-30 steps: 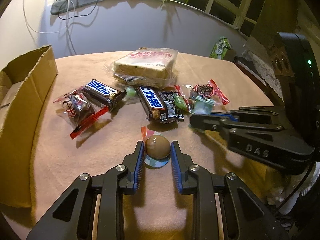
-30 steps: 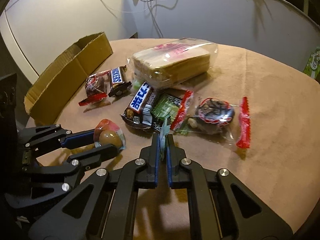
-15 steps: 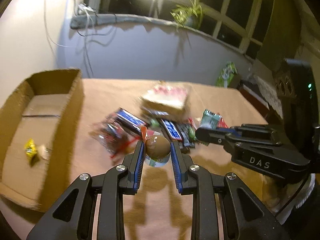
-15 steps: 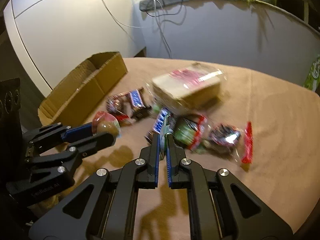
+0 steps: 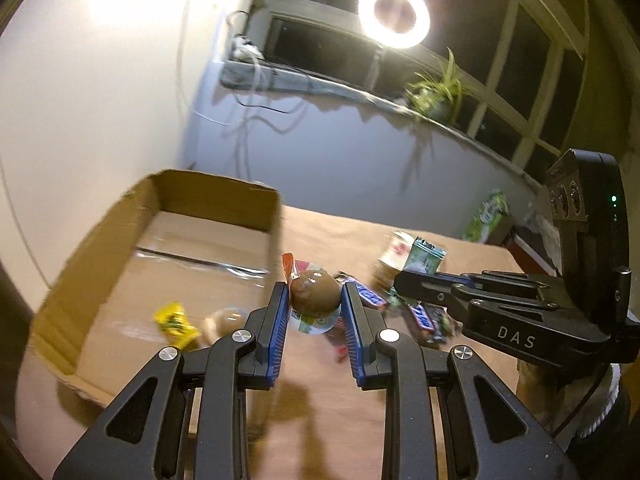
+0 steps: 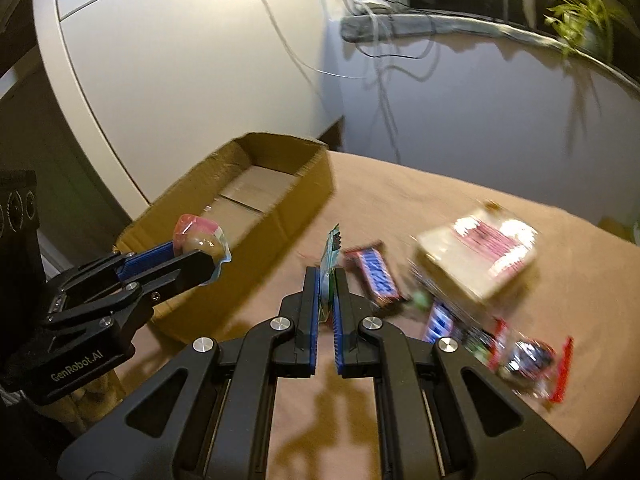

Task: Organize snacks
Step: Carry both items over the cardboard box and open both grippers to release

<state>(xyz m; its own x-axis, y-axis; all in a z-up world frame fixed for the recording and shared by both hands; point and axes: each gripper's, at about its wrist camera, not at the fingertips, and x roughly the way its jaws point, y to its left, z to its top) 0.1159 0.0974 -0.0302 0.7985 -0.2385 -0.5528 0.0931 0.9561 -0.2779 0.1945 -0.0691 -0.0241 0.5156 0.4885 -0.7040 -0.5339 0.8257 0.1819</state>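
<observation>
My left gripper (image 5: 314, 300) is shut on a packaged brown egg (image 5: 315, 290) and holds it in the air beside the right wall of the open cardboard box (image 5: 208, 196). It also shows in the right wrist view (image 6: 200, 246), at the box's near corner (image 6: 288, 148). My right gripper (image 6: 328, 280) is shut on a small green packet (image 6: 331, 252), also seen in the left wrist view (image 5: 424, 258), raised above the table. The box holds a yellow packet (image 5: 174, 322) and a pale round snack (image 5: 224, 320).
Snickers bars (image 6: 374, 272), a wrapped bread pack (image 6: 480, 248) and a red-edged packet (image 6: 532, 360) lie on the brown tablecloth (image 6: 420, 192) to the right. A green bag (image 5: 488, 216) stands at the table's far edge. The wall is behind the box.
Both grippers have risen off the table and swung left toward the box, each keeping its snack. The box's inside has come into view.
</observation>
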